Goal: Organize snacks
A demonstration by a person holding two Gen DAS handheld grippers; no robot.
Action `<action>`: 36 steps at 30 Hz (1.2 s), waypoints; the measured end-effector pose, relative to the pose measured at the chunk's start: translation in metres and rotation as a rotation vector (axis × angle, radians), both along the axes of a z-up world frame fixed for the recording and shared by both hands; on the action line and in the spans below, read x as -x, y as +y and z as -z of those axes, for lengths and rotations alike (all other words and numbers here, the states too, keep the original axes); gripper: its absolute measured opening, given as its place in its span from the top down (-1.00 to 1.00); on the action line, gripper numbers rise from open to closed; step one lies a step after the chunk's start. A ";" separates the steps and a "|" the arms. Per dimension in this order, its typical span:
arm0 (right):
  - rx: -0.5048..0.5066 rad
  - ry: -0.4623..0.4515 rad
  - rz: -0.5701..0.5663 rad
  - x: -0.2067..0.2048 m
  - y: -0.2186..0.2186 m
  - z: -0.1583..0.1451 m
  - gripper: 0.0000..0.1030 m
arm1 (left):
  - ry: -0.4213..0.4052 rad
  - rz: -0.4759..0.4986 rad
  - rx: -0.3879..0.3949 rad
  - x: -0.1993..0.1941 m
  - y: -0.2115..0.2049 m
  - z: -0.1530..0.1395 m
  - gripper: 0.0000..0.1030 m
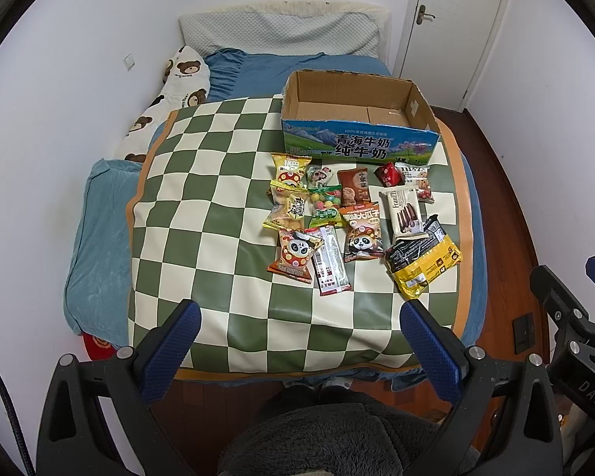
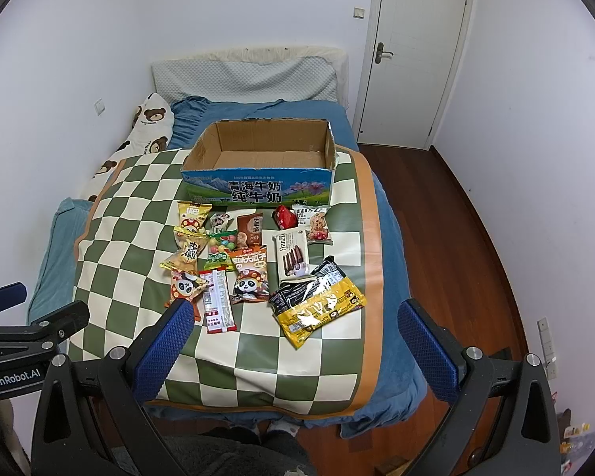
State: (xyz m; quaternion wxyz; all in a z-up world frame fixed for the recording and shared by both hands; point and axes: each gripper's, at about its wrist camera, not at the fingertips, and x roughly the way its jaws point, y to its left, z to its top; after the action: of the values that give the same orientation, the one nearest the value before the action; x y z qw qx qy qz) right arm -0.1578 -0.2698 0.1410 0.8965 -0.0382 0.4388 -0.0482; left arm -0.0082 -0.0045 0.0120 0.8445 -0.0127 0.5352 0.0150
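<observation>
Several snack packets lie in a cluster on a green-and-cream checkered mat spread over a bed. Among them are a yellow-and-black bag, a white Franzi biscuit pack, a panda packet and a red-and-white stick pack. Behind them stands an empty cardboard milk box, open at the top. My left gripper and right gripper both hang open above the mat's near edge, holding nothing.
The bed has a blue cover, a bear-print pillow and a blue cushion by the left wall. A white door and wooden floor lie to the right. A person's grey fleece-clad legs are below.
</observation>
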 end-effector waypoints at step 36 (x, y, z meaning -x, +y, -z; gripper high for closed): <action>-0.522 0.322 0.559 -0.148 -0.145 0.289 -1.00 | 0.457 -0.056 0.132 -0.152 -0.020 0.252 -0.47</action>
State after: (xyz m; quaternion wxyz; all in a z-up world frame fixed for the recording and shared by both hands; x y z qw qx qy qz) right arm -0.0103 -0.4152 -0.1484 0.7483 0.3041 0.5644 -0.1703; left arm 0.1437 -0.0247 -0.2404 0.6982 -0.0789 0.7116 0.0062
